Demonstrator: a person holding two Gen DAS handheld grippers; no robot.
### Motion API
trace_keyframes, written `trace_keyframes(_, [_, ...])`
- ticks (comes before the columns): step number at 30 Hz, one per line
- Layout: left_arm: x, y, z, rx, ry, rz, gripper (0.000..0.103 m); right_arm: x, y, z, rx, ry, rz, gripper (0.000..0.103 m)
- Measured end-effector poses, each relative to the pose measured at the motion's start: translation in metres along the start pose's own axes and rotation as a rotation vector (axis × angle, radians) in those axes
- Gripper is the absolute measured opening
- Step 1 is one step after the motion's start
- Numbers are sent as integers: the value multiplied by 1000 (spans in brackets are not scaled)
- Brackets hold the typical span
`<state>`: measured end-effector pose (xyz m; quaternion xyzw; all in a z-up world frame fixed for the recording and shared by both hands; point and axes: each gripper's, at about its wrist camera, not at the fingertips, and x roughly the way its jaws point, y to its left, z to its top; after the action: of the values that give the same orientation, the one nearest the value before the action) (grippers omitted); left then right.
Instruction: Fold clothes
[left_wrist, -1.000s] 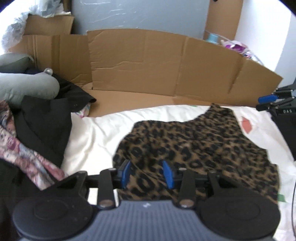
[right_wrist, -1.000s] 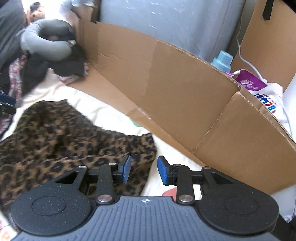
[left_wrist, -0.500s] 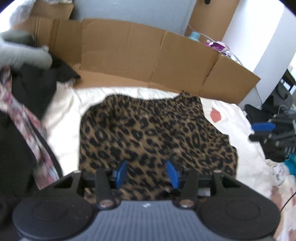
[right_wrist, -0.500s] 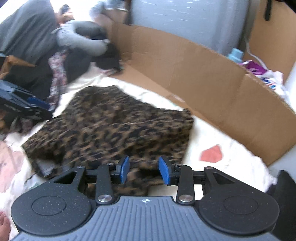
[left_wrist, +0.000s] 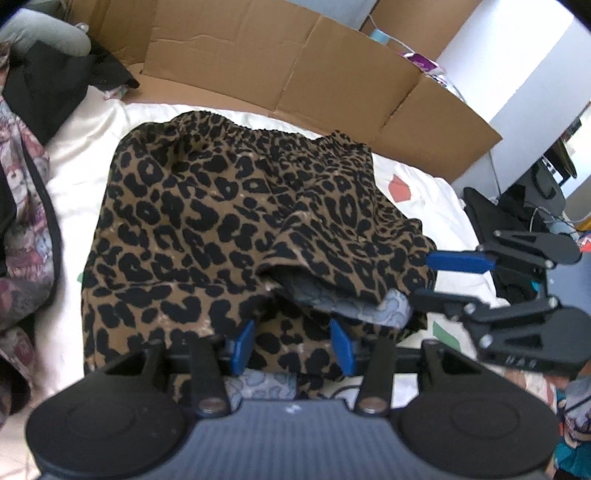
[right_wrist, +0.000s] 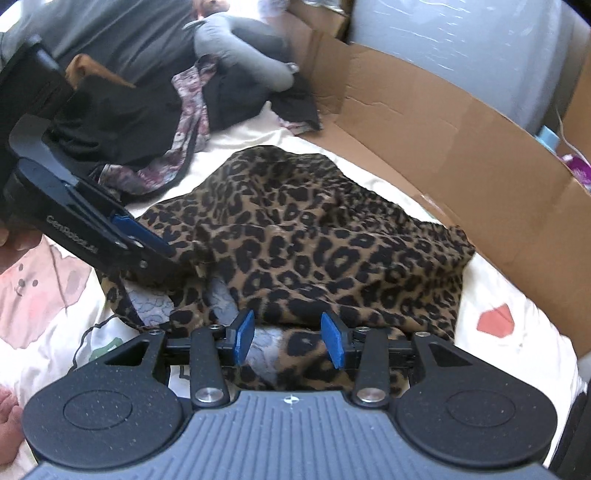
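Left wrist view: left gripper (left_wrist: 293, 345) low over near hem of leopard-print garment (left_wrist: 229, 221), jaws apart, cloth between them but not pinched. Garment lies rumpled on cream bedsheet (left_wrist: 81, 173), grey lining showing at a lifted fold. Right gripper (left_wrist: 436, 277) at garment's right edge, jaws parted, partial lettering unreadable. Cardboard wall (left_wrist: 332, 70) behind.

Right wrist view: right gripper (right_wrist: 288, 338) over near hem, jaws apart. Left gripper (right_wrist: 162, 254) enters from left, marked "GenRobot.ai". Clothes pile (right_wrist: 147, 110) beyond.
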<state>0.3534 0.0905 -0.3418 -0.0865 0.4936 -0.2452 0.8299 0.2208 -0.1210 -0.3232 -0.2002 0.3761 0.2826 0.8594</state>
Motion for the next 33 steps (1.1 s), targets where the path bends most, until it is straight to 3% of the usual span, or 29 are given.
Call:
trace_keyframes(5, [1,3,-1,-25,-2,-3,44,16,17,5,-48,22,16,48])
trace_keyframes(9, [-1,9,-3,-46,-10,3,44,29,29,8,-107,32,-48,50])
trace_keyframes(11, [-2,12,-4,-59,-14,7,44,32,34,9,-131,37,-69,59])
trace_keyframes(16, [-1,15,-7,-89,-16,8,44,41,47,11,-192,50,-122,60])
trace_keyframes(18, [0,14,-7,-88,-17,4,44,42,45,11,-203,59,-139,57])
trace_keyframes(20, [0,11,-7,-88,-20,-4,44,38,38,12,-189,58,-154,36])
trace_keyframes(23, [0,8,-8,-85,-24,-11,44,25,25,14,-173,43,-177,18])
trace_keyframes(27, [-1,0,-8,-72,-24,-17,44,3,16,14,-165,8,-195,9])
trace_keyframes(33, [-2,-13,-6,-37,-10,-22,44,-27,-7,11,-105,-19,-210,6])
